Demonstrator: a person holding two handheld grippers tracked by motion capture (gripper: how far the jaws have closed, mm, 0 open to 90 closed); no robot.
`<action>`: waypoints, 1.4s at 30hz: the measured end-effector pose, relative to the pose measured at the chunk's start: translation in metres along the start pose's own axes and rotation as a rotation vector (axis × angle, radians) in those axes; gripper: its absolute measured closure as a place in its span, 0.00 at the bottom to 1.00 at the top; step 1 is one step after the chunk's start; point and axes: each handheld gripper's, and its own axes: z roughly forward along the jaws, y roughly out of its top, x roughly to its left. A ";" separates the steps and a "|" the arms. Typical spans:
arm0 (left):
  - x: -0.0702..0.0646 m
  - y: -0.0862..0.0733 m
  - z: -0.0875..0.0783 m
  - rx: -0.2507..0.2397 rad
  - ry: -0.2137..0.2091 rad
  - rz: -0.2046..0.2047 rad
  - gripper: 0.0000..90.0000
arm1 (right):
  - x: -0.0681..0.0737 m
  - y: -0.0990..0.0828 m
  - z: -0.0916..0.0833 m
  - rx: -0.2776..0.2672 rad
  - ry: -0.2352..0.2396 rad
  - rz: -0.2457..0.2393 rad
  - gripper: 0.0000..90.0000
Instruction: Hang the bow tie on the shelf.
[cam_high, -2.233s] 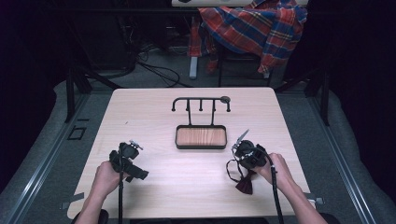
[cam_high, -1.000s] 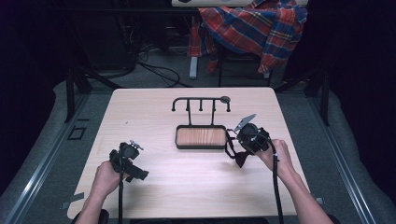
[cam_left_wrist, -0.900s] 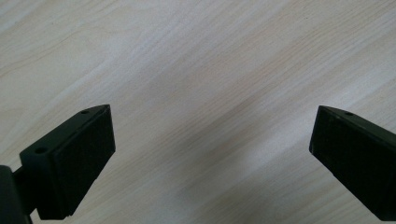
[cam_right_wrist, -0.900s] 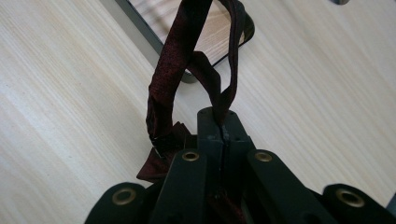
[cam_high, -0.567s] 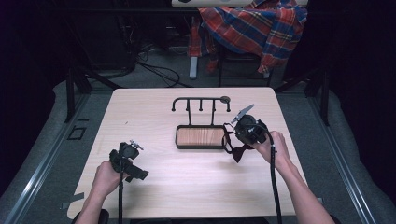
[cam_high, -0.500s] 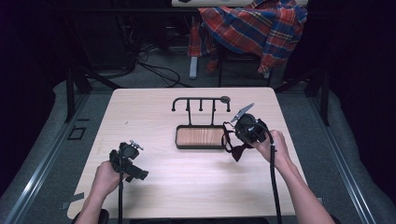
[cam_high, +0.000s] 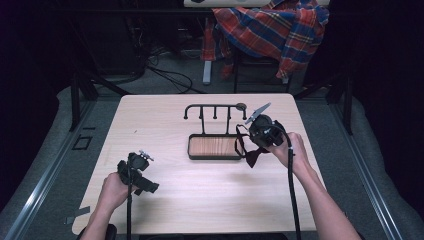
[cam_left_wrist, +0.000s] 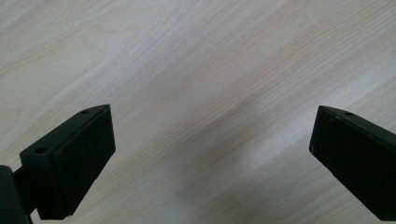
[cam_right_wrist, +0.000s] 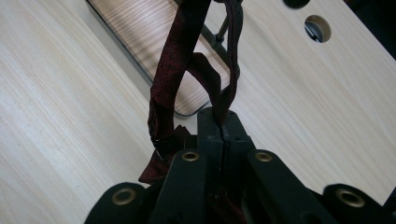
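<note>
From the high view, we are carrying a dark red bow tie (cam_high: 248, 152) in the right tool (cam_high: 248, 134) toward the black hook rack (cam_high: 214, 111); hanging is not yet done. The left tool (cam_high: 145, 184) is resting over the desk (cam_high: 200, 195), spread and empty, as its own view confirms. In the right gripper view, our jaws are pinching the strap together.

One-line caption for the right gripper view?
Right claw shut on a dark red bow tie, strap looped up beside the wooden-based rack.
</note>
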 end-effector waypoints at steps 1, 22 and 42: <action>0.000 0.000 0.000 0.000 0.000 0.000 0.00 | 0.000 0.001 -0.001 -0.004 -0.001 0.003 0.99; -0.001 0.000 0.000 0.009 0.001 0.010 0.01 | -0.012 0.019 -0.022 -0.064 -0.039 0.004 0.99; -0.001 0.001 0.001 0.010 -0.001 0.009 0.01 | -0.028 0.036 -0.017 -0.057 -0.062 0.028 0.99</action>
